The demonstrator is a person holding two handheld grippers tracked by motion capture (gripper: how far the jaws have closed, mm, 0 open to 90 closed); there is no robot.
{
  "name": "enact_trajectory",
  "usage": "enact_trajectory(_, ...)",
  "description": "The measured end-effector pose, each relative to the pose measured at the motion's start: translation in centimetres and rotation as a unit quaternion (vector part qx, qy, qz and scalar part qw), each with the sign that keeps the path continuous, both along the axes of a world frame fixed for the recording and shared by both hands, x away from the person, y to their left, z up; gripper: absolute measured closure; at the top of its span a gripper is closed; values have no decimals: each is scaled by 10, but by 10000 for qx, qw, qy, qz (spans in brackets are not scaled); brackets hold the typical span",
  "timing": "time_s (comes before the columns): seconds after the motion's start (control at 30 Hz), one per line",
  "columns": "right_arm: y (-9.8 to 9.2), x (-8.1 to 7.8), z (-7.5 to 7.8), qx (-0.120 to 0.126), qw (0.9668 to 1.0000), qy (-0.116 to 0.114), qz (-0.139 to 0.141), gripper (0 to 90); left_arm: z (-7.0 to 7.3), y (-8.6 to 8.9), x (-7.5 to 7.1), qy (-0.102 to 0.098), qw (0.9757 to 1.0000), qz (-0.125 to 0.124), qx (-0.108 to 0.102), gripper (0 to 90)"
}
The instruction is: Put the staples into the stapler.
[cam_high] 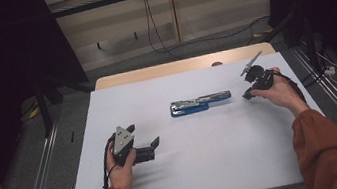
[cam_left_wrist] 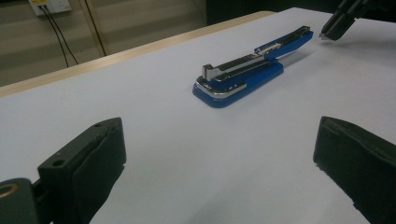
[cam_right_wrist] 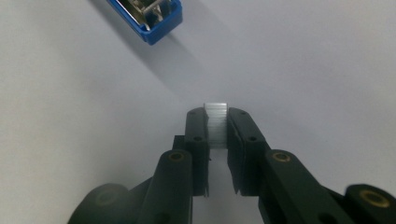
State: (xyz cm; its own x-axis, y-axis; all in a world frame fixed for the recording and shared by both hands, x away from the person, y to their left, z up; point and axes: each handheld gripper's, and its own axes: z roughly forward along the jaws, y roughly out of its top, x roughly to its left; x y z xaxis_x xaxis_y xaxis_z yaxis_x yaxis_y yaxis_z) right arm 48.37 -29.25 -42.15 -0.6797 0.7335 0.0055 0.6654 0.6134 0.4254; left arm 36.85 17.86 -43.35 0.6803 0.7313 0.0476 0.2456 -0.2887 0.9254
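High view: the blue stapler (cam_high: 200, 103) lies opened out flat near the middle of the white table (cam_high: 192, 166). The left gripper (cam_high: 144, 139) rests at the table's left, well apart from the stapler. The right gripper (cam_high: 248, 95) is at the table's right, near the stapler's end.

Left gripper view: jaws spread wide, nothing between them; the stapler lies ahead.

Right gripper view: jaws pinch a strip of staples (cam_right_wrist: 216, 125); the stapler's open end lies at upper left.

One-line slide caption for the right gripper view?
Right gripper shut on a strip of staples above the white table, open blue stapler at top left.
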Motion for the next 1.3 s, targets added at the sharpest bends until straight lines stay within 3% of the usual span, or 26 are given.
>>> enact_trajectory(1.3,20,-19,28,353,9967,-463,558,794,-1,0,1,37,10000,27,6,25)
